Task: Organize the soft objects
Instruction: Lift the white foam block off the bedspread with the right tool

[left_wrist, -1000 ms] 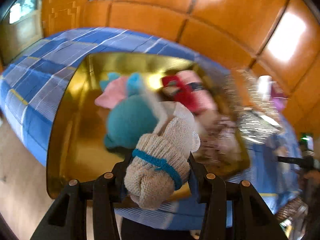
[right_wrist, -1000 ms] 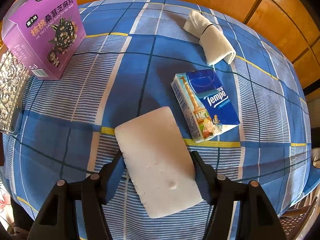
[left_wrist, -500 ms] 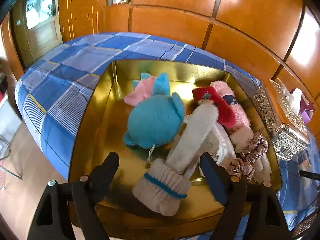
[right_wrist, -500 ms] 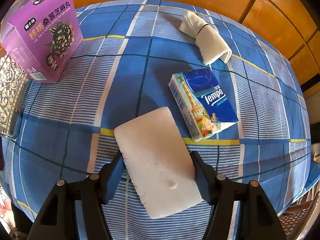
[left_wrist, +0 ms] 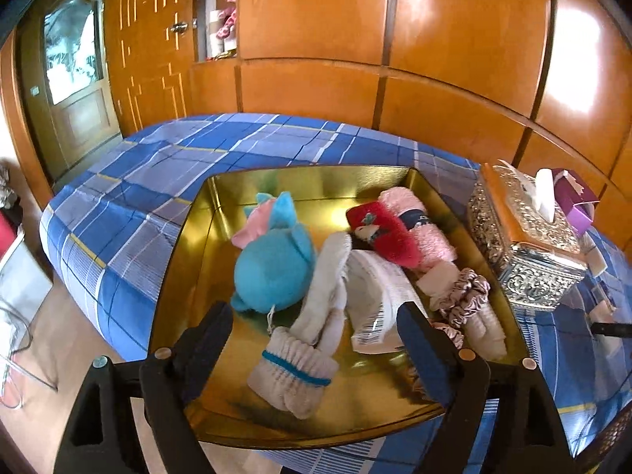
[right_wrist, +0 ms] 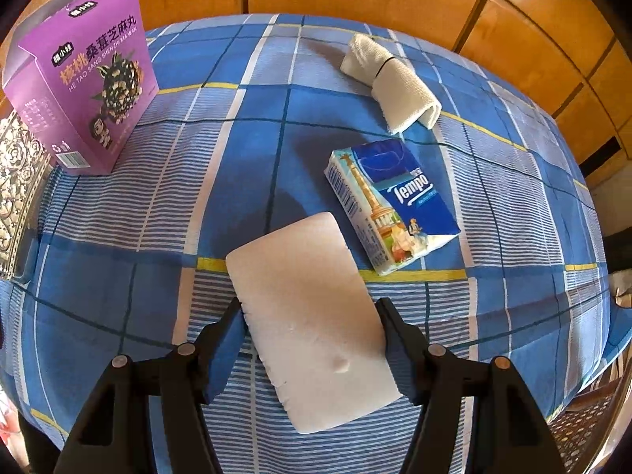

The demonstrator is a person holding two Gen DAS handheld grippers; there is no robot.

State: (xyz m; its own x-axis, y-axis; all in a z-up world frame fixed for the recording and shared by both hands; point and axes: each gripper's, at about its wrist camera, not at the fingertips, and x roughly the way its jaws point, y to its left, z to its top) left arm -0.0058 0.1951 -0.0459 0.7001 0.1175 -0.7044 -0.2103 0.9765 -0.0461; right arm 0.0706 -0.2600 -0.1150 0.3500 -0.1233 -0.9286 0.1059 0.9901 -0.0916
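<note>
A gold tray (left_wrist: 173, 260) on the blue checked cloth holds a blue plush (left_wrist: 272, 272), a red and a pink soft item (left_wrist: 426, 233), scrunchies (left_wrist: 466, 292), a white wrapped cloth (left_wrist: 375, 292) and a beige sock with a blue band (left_wrist: 292, 371). My left gripper (left_wrist: 312, 312) hovers over the tray's near side. Its jaws are opening and stand well apart from the sock lying below them. My right gripper (right_wrist: 312, 312) is shut on a white foam block (right_wrist: 312, 300), held just above the cloth.
A blue tissue pack (right_wrist: 391, 205) and a rolled white towel (right_wrist: 391, 83) lie beyond the block. A purple box (right_wrist: 83, 79) stands at the left. An ornate silver tissue box (left_wrist: 525, 245) sits right of the tray. Wooden panelling runs behind the table.
The left gripper let go of the beige sock, which now lies in the tray, and it has drawn back and up with jaws wide. The right gripper keeps holding the block.
</note>
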